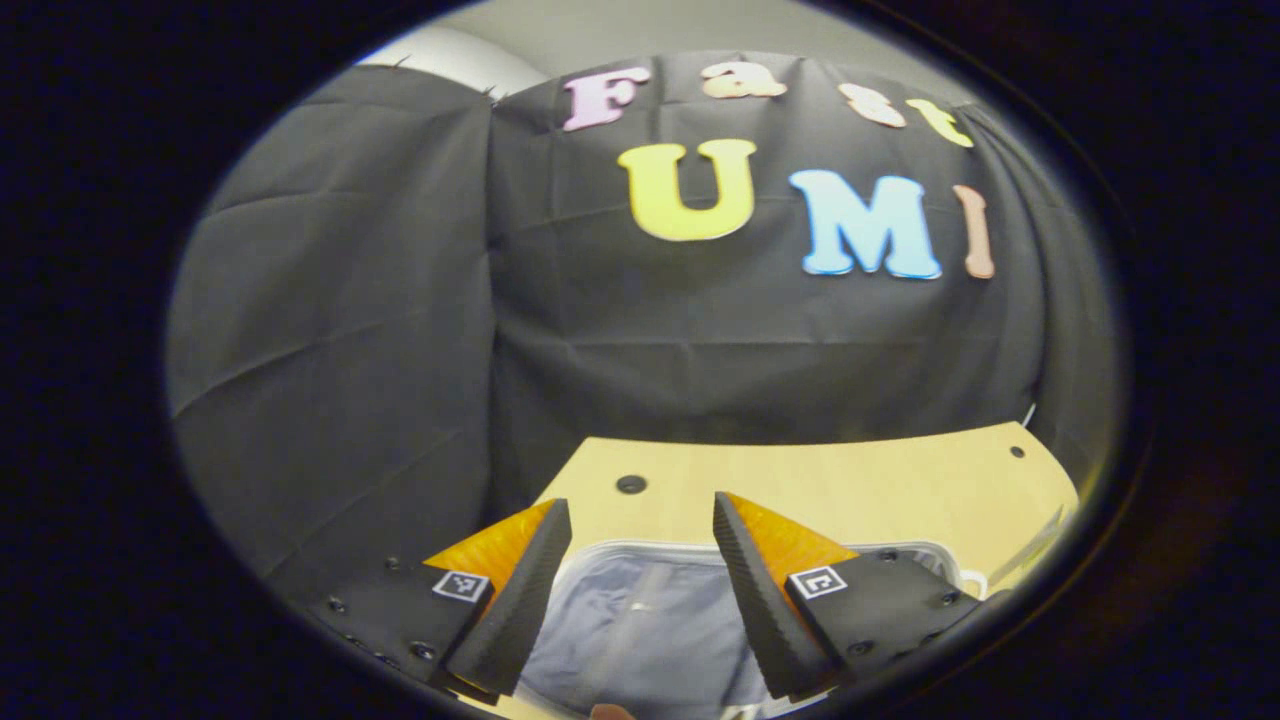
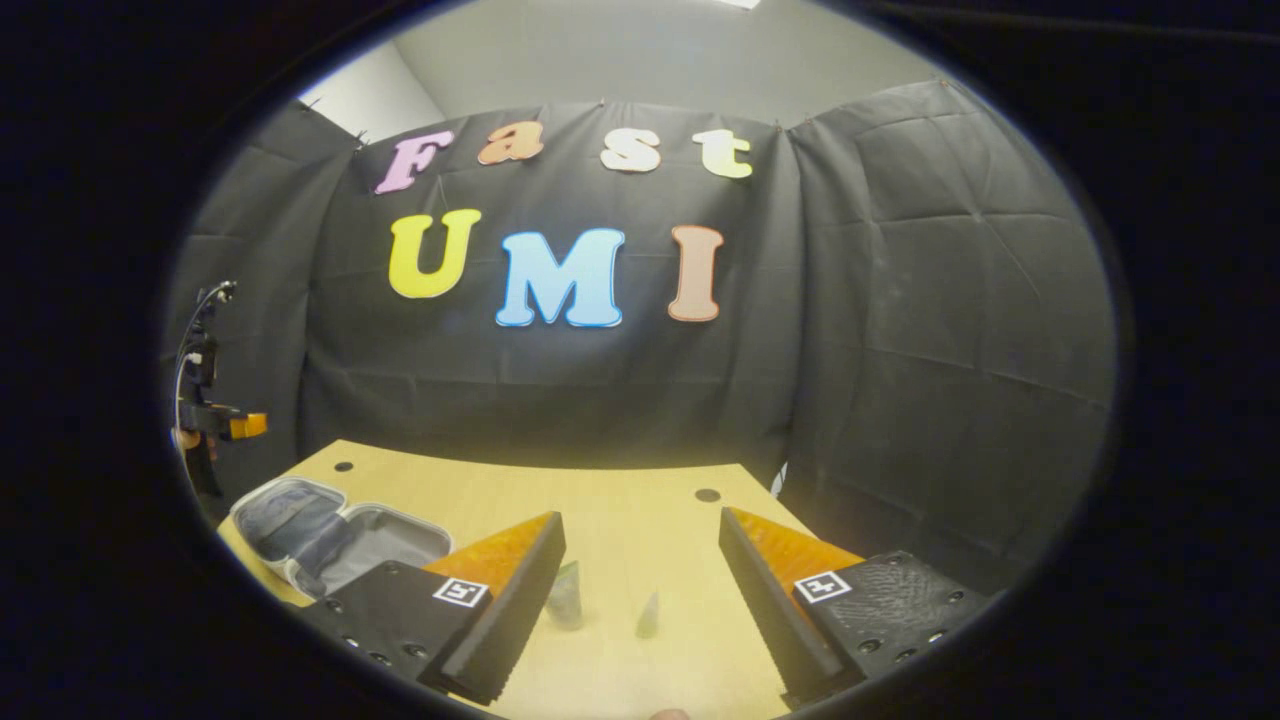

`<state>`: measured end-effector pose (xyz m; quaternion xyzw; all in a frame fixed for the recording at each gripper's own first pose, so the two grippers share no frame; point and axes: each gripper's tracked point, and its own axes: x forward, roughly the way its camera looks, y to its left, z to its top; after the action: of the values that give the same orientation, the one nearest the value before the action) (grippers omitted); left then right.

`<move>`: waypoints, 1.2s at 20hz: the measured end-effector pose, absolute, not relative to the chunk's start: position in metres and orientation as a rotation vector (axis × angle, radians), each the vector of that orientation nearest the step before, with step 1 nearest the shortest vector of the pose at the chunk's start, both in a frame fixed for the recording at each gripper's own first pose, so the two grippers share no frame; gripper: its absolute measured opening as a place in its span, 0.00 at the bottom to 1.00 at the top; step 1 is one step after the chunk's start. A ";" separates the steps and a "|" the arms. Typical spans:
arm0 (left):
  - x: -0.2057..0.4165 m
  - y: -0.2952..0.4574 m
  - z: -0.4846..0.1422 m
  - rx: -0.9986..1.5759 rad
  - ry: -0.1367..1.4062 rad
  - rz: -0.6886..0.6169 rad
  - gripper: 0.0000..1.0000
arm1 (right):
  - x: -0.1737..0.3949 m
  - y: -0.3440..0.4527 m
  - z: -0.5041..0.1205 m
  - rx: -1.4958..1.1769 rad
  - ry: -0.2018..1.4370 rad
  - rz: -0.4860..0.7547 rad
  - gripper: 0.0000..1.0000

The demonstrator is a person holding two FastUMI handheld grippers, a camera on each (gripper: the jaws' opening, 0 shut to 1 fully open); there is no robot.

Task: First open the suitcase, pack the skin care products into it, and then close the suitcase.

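A: How is the suitcase [image 2: 335, 540] laid out at this moment?

B: It is seen lying flat and fully opened on the table [image 2: 620, 500], toward the near left corner in the right gripper view. Both shells are turned upward with their grey lining exposed, so the opening step can be judged done and the interior is offered for packing.

A: And its long axis?

B: Opened out, the pair of shells is stretched from the far left toward the near middle of the table, slanting across that view; the hinge is taken to run between the two halves.

A: Where are the skin care products?

B: Two small items are stood on the tabletop between the right gripper's [image 2: 640, 570] fingers: a squat tube [image 2: 565, 597] and a slimmer pointed tube [image 2: 649, 617], both upright, tips up, just beside each other and well apart from the suitcase. Neither is packed yet.

A: How are the grippers held?

B: The right gripper is spread wide and nothing is held; it is aimed at the products, which suggests a pick is being prepared. The left gripper [image 1: 640, 570] is also spread wide and empty, hovering above a lined shell of the suitcase, presumably kept there to steady it.
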<state>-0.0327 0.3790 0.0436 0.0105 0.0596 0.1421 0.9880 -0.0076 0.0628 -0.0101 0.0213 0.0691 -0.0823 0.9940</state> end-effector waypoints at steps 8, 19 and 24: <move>0.007 0.104 0.042 -0.015 -0.001 -0.088 0.93 | 0.001 0.020 -0.027 0.056 0.158 -0.125 0.95; 0.030 -0.115 -0.059 -0.025 0.048 -0.401 0.93 | 0.012 -0.020 -0.055 0.026 0.209 -0.100 0.94; 0.049 -0.132 -0.134 -0.019 0.166 -0.380 0.93 | 0.021 -0.018 -0.068 0.018 0.237 -0.059 0.95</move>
<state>0.0493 -0.1315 -0.1337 -0.0095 0.0826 -0.1887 0.9785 0.0207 -0.0175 -0.0684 0.0092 0.1182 -0.0293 0.9925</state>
